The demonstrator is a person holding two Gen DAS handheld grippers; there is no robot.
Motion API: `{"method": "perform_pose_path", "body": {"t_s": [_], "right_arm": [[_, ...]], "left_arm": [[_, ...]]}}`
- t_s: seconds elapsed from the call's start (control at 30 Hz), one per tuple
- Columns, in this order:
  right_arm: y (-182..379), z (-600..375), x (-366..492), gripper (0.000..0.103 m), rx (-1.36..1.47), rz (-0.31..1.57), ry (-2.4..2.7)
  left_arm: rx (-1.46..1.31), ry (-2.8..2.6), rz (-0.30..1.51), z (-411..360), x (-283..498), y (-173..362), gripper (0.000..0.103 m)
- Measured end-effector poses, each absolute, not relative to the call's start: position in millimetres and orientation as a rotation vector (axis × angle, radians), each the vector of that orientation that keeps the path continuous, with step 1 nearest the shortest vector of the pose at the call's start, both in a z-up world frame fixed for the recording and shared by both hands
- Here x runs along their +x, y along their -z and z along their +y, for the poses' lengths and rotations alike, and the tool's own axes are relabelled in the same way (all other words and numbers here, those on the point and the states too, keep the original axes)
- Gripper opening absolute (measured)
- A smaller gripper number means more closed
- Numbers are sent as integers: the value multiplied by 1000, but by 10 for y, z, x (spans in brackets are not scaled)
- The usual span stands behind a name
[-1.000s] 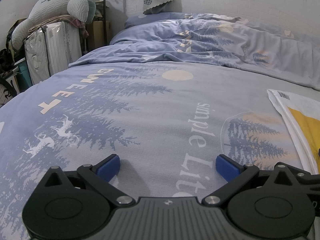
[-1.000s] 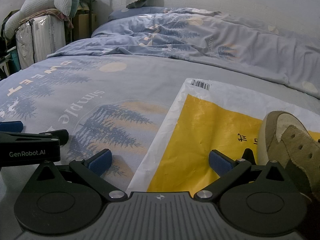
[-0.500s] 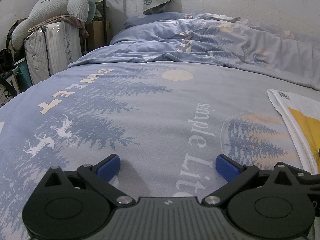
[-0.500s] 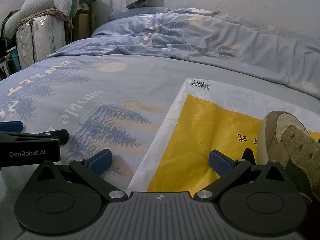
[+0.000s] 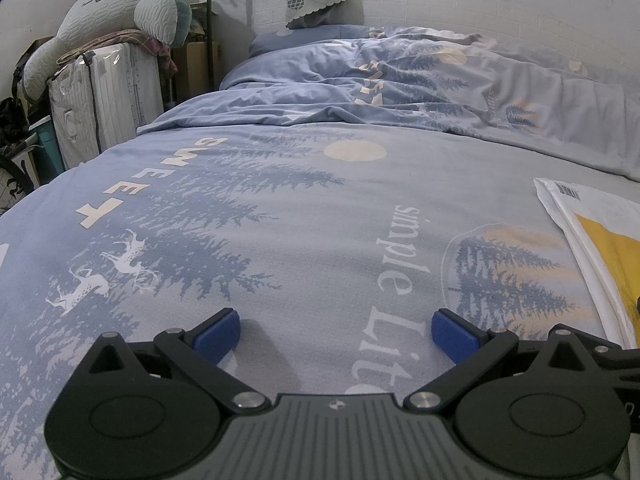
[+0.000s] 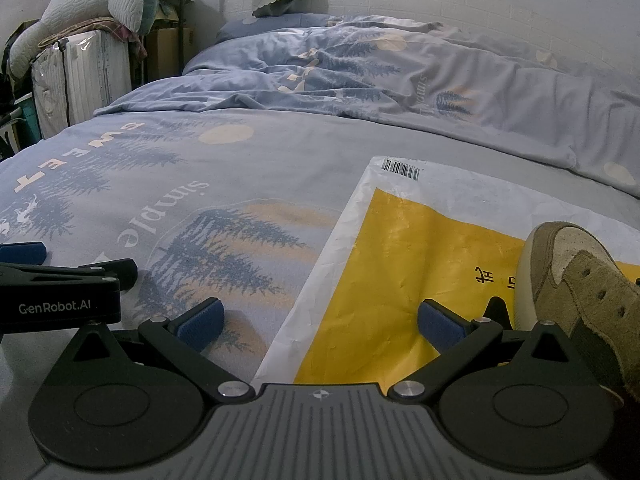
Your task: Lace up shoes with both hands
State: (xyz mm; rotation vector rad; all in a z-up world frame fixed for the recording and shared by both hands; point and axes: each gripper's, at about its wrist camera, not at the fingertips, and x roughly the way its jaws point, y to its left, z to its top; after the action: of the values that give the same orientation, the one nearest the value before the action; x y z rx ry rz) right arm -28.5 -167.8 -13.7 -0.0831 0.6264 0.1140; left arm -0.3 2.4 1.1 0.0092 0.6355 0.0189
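Note:
A tan suede shoe [image 6: 576, 280] with empty lace holes lies on a yellow and white plastic mailer bag [image 6: 400, 264] at the right of the right wrist view; no lace shows. My right gripper [image 6: 320, 324] rests low over the bag's left edge, open, with the shoe just right of its right finger. My left gripper [image 5: 336, 336] is open over bare bedspread, nothing between its blue pads. Its black body [image 6: 60, 296] also appears at the left edge of the right wrist view. The left wrist view catches only the bag's corner [image 5: 592, 224], with the shoe out of sight.
Both grippers sit on a blue bedspread [image 5: 280, 220] printed with trees and words. A rumpled duvet [image 5: 420, 92] lies across the far end. A white suitcase [image 5: 104, 96] topped by a plush toy [image 5: 120, 12] stands left of the bed.

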Motion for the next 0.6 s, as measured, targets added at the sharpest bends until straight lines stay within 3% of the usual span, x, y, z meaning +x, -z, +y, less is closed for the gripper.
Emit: {"method": "perform_pose_path", "body": {"t_s": [0.6], "right_arm": [[137, -1678, -281, 103, -83, 626, -114]], "left_arm": [[9, -20, 636, 13, 1, -4, 103]]}}
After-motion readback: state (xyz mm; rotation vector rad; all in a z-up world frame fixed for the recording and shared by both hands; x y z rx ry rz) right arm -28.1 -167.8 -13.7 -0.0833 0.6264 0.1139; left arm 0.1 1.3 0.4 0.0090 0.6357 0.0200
